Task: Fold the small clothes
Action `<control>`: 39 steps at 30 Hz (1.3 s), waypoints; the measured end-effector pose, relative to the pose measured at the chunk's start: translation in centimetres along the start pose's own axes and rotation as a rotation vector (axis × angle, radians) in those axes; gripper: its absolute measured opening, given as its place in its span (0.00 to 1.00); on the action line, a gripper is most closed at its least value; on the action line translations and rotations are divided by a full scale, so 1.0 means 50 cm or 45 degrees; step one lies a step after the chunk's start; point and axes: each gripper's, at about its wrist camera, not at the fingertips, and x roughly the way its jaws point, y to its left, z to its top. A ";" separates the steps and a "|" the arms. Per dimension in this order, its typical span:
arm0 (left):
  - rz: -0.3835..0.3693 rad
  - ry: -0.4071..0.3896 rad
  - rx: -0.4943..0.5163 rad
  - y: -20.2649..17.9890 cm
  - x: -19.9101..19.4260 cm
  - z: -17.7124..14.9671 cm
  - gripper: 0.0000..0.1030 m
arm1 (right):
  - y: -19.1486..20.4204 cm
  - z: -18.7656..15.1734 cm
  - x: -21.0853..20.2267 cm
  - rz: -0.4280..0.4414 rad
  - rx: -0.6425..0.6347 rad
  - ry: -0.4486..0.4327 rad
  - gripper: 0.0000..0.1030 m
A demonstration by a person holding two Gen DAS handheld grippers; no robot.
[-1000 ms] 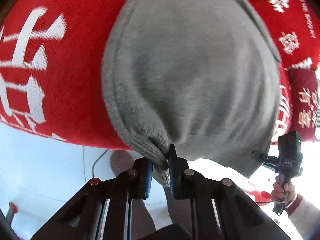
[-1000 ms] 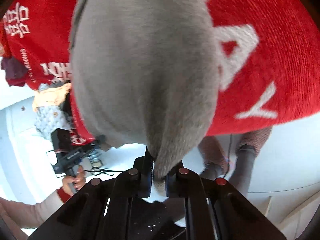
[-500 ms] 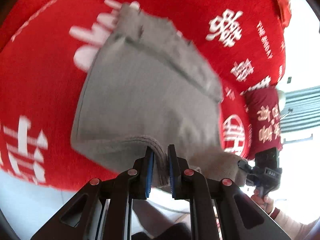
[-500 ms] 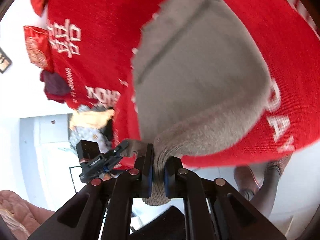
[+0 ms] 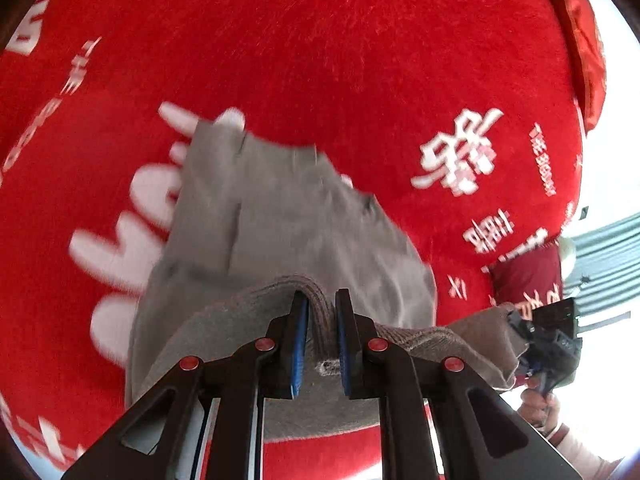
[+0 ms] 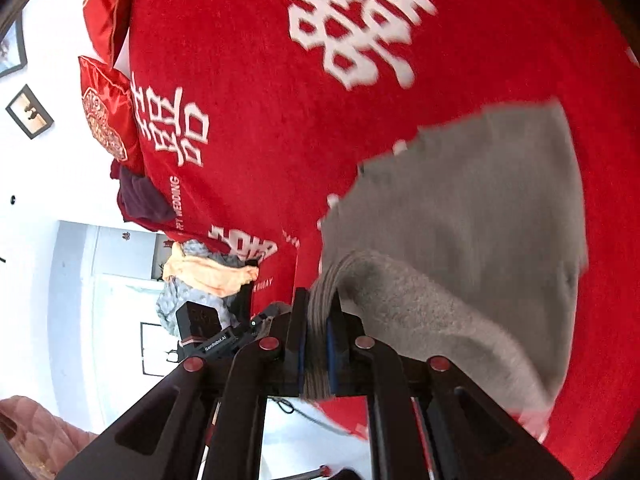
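Small grey knit garment (image 5: 288, 220) with a ribbed hem — lower centre of the left wrist view, right half of the right wrist view (image 6: 472, 216). Far part lies on the red plush bedspread with white lettering (image 5: 340, 60); near hem is lifted and folded back toward the cameras. Fabric is motion-blurred, seams only faintly readable.

Left gripper (image 5: 322, 344): blue-padded fingers clamped tight on the ribbed hem, cloth bunched between the pads. Right gripper (image 6: 318, 344): likewise pinched on a ribbed hem section, folds stacked in the gap. Each gripper shows in the other's view — right one at the lower right of the left view (image 5: 548, 340) with a hand (image 5: 538, 404) under it, left one at the lower left of the right view (image 6: 208, 332).

Edges: bedspread (image 6: 260, 80) fills most of both frames; its near edge drops off along the bottom, white floor below. Upper and centre area beyond the garment is bare red plush.

Around: red embroidered satin cushion (image 6: 106, 124) at the upper left of the right view, a dark maroon cloth (image 6: 138, 200) below it, and a pile of orange and grey clothes (image 6: 200, 280) at the left edge of the bed — all well apart from the garment. Framed pictures (image 6: 30, 112) on the white wall, far left.
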 end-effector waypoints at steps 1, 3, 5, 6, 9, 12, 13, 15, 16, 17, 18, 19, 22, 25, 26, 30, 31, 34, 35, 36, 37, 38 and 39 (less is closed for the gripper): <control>0.016 -0.008 0.001 -0.001 0.019 0.025 0.15 | -0.003 0.035 0.005 -0.002 -0.003 -0.005 0.07; 0.059 -0.027 0.008 0.000 0.059 0.066 0.15 | -0.021 0.100 0.020 -0.007 0.007 -0.012 0.07; 0.127 -0.043 0.012 0.005 0.104 0.104 0.15 | -0.049 0.159 0.043 -0.034 0.000 0.005 0.06; 0.154 -0.046 0.000 0.010 0.122 0.119 0.15 | -0.065 0.181 0.057 -0.068 0.002 0.022 0.06; 0.232 -0.063 -0.029 0.022 0.157 0.149 0.15 | -0.127 0.214 0.093 -0.199 0.056 0.086 0.11; 0.307 -0.048 -0.002 0.021 0.160 0.157 0.15 | -0.151 0.203 0.101 -0.333 0.026 0.158 0.12; 0.325 -0.026 0.012 0.021 0.159 0.157 0.15 | -0.152 0.195 0.104 -0.388 -0.029 0.195 0.16; 0.370 0.023 0.050 0.023 0.159 0.155 0.33 | -0.150 0.180 0.112 -0.478 -0.130 0.270 0.25; 0.398 0.040 0.075 0.024 0.162 0.156 0.56 | -0.150 0.174 0.116 -0.498 -0.160 0.296 0.30; 0.440 0.039 0.114 0.021 0.160 0.153 0.63 | -0.150 0.172 0.122 -0.516 -0.185 0.320 0.31; 0.469 0.036 0.156 0.017 0.158 0.151 0.65 | -0.151 0.172 0.127 -0.523 -0.198 0.335 0.33; 0.472 0.056 0.187 0.014 0.161 0.153 0.65 | -0.153 0.174 0.136 -0.528 -0.211 0.353 0.36; 0.427 0.167 0.199 0.024 0.190 0.162 0.67 | -0.157 0.189 0.158 -0.538 -0.231 0.369 0.41; 0.407 0.265 0.240 0.025 0.225 0.165 0.67 | -0.161 0.205 0.175 -0.538 -0.251 0.394 0.41; 0.398 0.287 0.266 0.022 0.235 0.165 0.67 | -0.162 0.208 0.182 -0.536 -0.261 0.406 0.41; 0.382 0.356 0.350 0.008 0.269 0.163 0.67 | -0.163 0.217 0.210 -0.538 -0.305 0.455 0.41; 0.394 0.370 0.367 0.005 0.275 0.161 0.67 | -0.166 0.219 0.218 -0.551 -0.312 0.466 0.41; 0.418 0.416 0.399 0.005 0.288 0.160 0.67 | -0.170 0.225 0.218 -0.584 -0.312 0.458 0.41; 0.414 0.422 0.407 0.006 0.285 0.160 0.67 | -0.170 0.226 0.214 -0.589 -0.305 0.443 0.41; 0.403 0.424 0.408 0.006 0.281 0.159 0.67 | -0.172 0.226 0.208 -0.585 -0.297 0.435 0.41; 0.391 0.424 0.404 0.007 0.279 0.160 0.67 | -0.176 0.225 0.201 -0.567 -0.285 0.439 0.43; 0.381 0.420 0.395 0.007 0.278 0.160 0.67 | -0.180 0.223 0.201 -0.561 -0.278 0.451 0.44; 0.377 0.417 0.389 0.007 0.279 0.161 0.67 | -0.183 0.221 0.204 -0.558 -0.276 0.464 0.44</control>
